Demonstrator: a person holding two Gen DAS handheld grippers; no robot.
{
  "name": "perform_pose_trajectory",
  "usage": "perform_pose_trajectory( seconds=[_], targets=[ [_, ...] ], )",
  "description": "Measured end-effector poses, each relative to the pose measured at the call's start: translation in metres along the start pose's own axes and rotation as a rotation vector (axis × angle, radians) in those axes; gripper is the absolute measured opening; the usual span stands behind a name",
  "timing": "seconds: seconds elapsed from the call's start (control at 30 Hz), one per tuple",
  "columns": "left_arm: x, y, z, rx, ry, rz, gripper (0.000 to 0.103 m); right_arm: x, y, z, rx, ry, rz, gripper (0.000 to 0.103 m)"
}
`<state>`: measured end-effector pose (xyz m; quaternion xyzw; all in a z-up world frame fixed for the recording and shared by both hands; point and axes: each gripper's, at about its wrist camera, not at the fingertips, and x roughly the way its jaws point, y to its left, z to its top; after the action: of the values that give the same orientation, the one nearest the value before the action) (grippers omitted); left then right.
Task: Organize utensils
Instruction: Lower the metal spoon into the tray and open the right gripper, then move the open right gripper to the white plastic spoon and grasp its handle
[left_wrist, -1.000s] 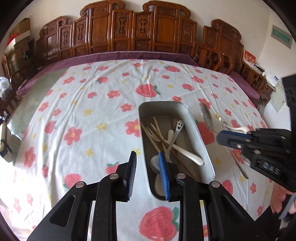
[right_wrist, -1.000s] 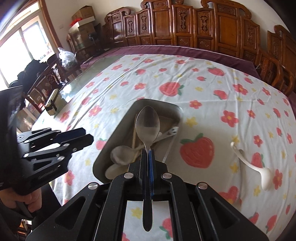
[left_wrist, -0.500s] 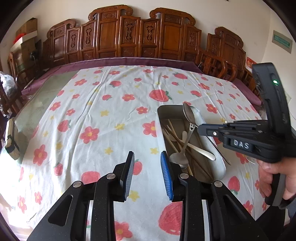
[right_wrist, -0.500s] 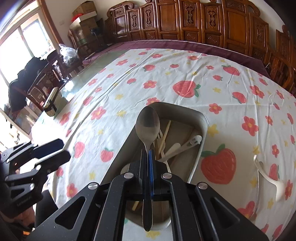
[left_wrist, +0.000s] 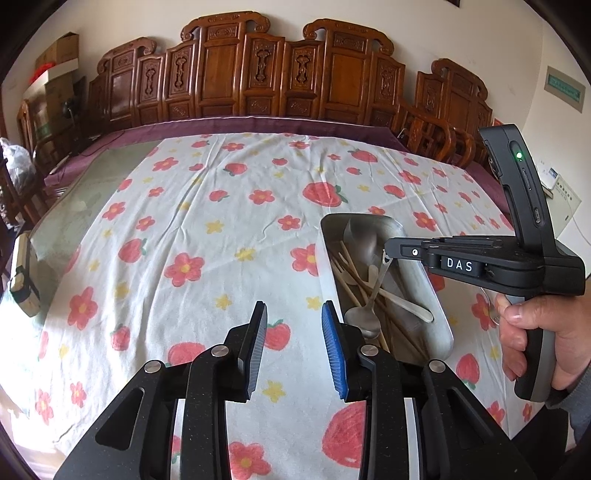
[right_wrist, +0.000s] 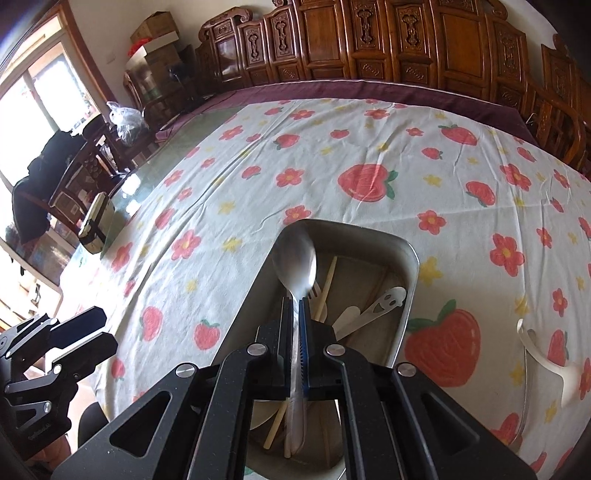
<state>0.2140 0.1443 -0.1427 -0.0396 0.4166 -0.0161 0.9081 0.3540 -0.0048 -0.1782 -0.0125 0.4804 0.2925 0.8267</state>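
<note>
Over tray (right_wrist: 408, 258), spoon (right_wrist: 295, 260) in right claw (right_wrist: 295, 332)

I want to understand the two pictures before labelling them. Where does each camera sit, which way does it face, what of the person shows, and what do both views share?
Left wrist view: sits on the left tongs, looks forward and down over the strawberry-print tablecloth; jaws apart and empty; the person's right hand shows.
Right wrist view: sits on the right tongs, looks down into the grey metal tray; jaws shut on a shiny steel spoon.
Shared: the tray, the tablecloth, the carved wooden chairs, each other's tongs.
</note>
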Motion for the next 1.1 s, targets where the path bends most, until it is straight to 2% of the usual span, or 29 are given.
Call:
perform_pose_trajectory(
  seconds=[0.2,0.27,0.33,0.4,0.47,0.5,0.57,0.6,0.7,0.8,0.83,0.9,1.07,1.1],
  targets=[
    [-0.001,-0.004,0.0,0.009,-0.003,-0.007,0.031,-0.014,-0.003,-0.005,-0.009,-0.026,-0.004,0.006],
    [-0.003,-0.008,0.0,0.017,-0.007,-0.009,0.039,-0.03,-0.005,-0.015,-0.026,-0.053,-0.022,0.006],
    [-0.004,-0.011,0.0,0.025,-0.012,-0.006,0.04,-0.046,-0.01,-0.03,-0.031,-0.074,-0.029,0.006],
    [-0.006,-0.016,0.0,0.032,-0.015,-0.009,0.047,-0.061,-0.019,-0.047,-0.032,-0.086,-0.053,0.006],
    [-0.008,-0.022,0.001,0.043,-0.028,-0.003,0.063,-0.074,-0.033,-0.065,-0.024,-0.09,-0.076,0.006],
    [-0.009,-0.025,0.001,0.05,-0.034,-0.001,0.066,-0.078,-0.038,-0.071,-0.019,-0.088,-0.085,0.006],
    [-0.011,-0.034,0.001,0.064,-0.049,0.007,0.078,-0.091,-0.055,-0.09,0.0,-0.083,-0.115,0.006],
    [-0.011,-0.04,0.001,0.072,-0.056,0.006,0.08,-0.096,-0.064,-0.098,0.008,-0.081,-0.131,0.006],
    [-0.01,-0.056,-0.001,0.086,-0.057,-0.011,0.086,-0.115,-0.096,-0.122,0.046,-0.08,-0.191,0.018],
    [-0.006,-0.074,-0.003,0.107,-0.05,-0.029,0.087,-0.124,-0.124,-0.135,0.081,-0.074,-0.23,0.019],
    [-0.004,-0.079,-0.003,0.114,-0.046,-0.033,0.087,-0.127,-0.136,-0.138,0.09,-0.07,-0.247,0.023],
    [-0.001,-0.091,-0.004,0.129,-0.038,-0.041,0.088,-0.13,-0.155,-0.14,0.09,-0.06,-0.268,0.032],
    [0.008,-0.121,-0.005,0.153,-0.023,-0.074,0.088,-0.129,-0.191,-0.131,0.053,-0.044,-0.327,0.04],
    [0.008,-0.127,-0.006,0.152,-0.028,-0.078,0.088,-0.126,-0.199,-0.127,0.039,-0.04,-0.342,0.045]
  ],
)
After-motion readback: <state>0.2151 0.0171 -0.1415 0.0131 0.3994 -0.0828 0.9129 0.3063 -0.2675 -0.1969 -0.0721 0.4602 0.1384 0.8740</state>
